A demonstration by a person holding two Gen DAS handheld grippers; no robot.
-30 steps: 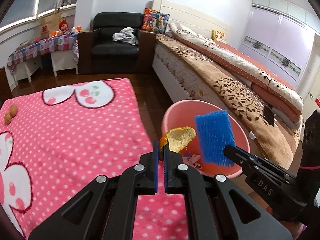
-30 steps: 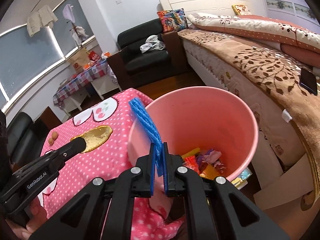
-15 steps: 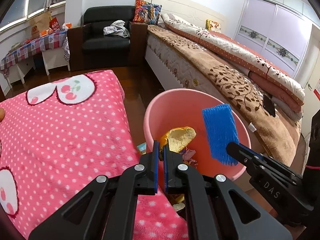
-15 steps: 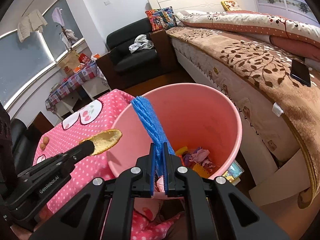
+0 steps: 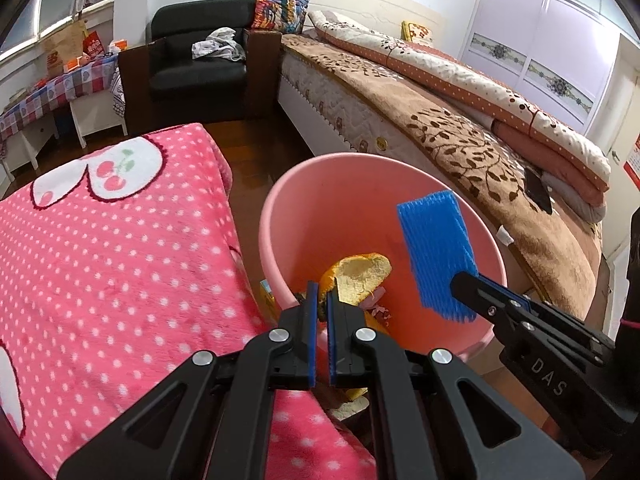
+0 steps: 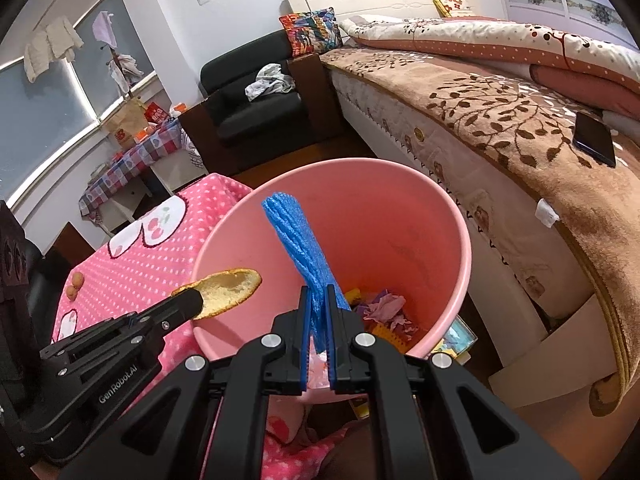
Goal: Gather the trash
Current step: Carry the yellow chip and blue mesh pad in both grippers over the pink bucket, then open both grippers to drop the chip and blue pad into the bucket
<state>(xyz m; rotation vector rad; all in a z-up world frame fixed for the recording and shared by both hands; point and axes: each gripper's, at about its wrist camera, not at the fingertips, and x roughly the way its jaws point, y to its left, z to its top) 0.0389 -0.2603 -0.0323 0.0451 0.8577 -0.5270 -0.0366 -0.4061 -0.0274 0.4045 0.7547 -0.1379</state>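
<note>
A pink trash bucket (image 5: 280, 208) (image 6: 448, 216) stands on the floor between the pink dotted blanket and the bed, with crumpled paper and scraps (image 6: 386, 308) at its bottom. My left gripper (image 5: 319, 300) is shut on an orange peel (image 5: 360, 276) and holds it over the bucket's mouth; the peel also shows in the right wrist view (image 6: 228, 290). My right gripper (image 6: 319, 300) is shut on a blue foam net (image 6: 300, 248) (image 5: 436, 248), also held over the bucket.
The pink dotted blanket (image 5: 100, 248) covers the surface on the left. Two small orange fruits (image 6: 75, 285) lie on it. The bed with a brown cover (image 5: 460, 140) runs along the right, with a dark phone (image 6: 594, 138) on it. A black armchair (image 5: 200, 64) stands at the back.
Both grippers have moved forward and to the right with their loads, from above the blanket's edge to over the bucket's opening. Both stay shut.
</note>
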